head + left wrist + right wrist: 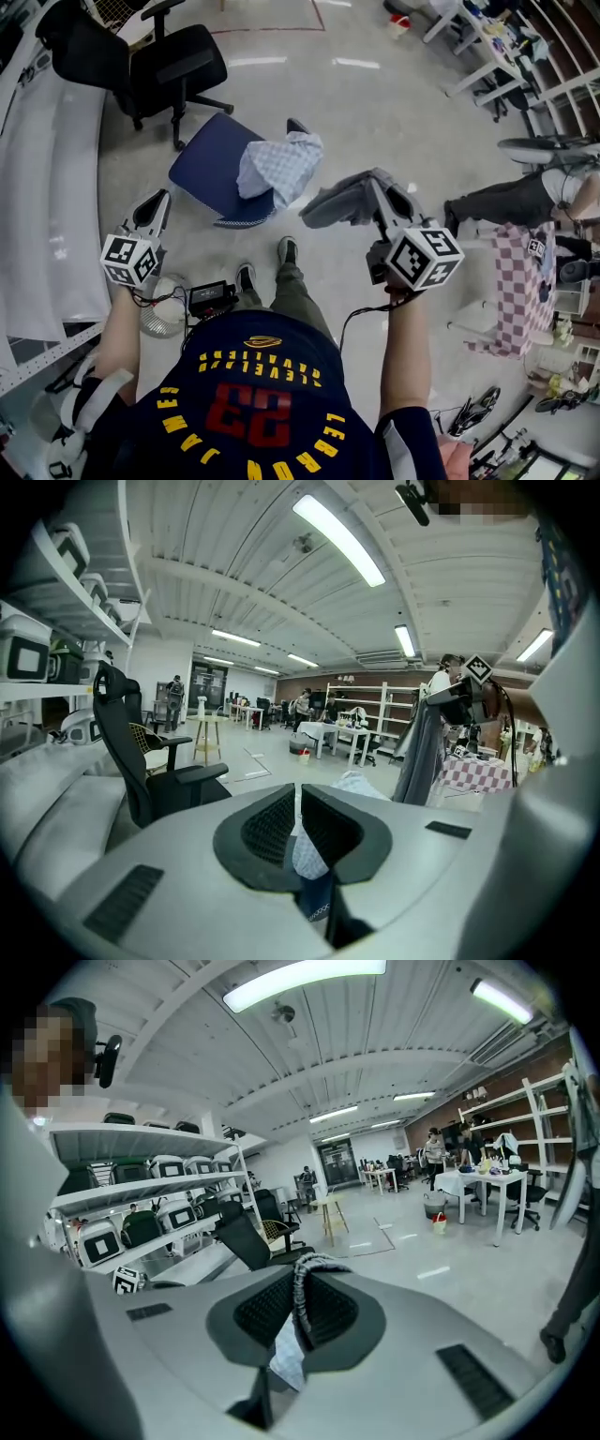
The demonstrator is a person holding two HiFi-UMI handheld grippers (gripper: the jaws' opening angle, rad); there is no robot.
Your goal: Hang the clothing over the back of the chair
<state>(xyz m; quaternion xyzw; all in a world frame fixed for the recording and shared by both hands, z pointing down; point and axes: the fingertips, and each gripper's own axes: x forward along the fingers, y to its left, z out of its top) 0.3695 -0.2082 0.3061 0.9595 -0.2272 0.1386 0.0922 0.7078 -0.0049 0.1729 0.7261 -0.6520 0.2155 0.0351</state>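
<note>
Nearest the head camera is the person's navy jersey [262, 394]. Beyond it the left gripper [157, 202] is empty. The right gripper [382, 192] holds a grey garment [339, 202] in the air, near a blue chair [202, 159] with a checked cloth [281, 164] lying on it.

In the left gripper view the jaws are pressed almost together on nothing, and the garment hangs from the other gripper at the right.

In the right gripper view the jaws pinch a fold of the garment, with a black office chair [246, 1234] beyond.
</note>
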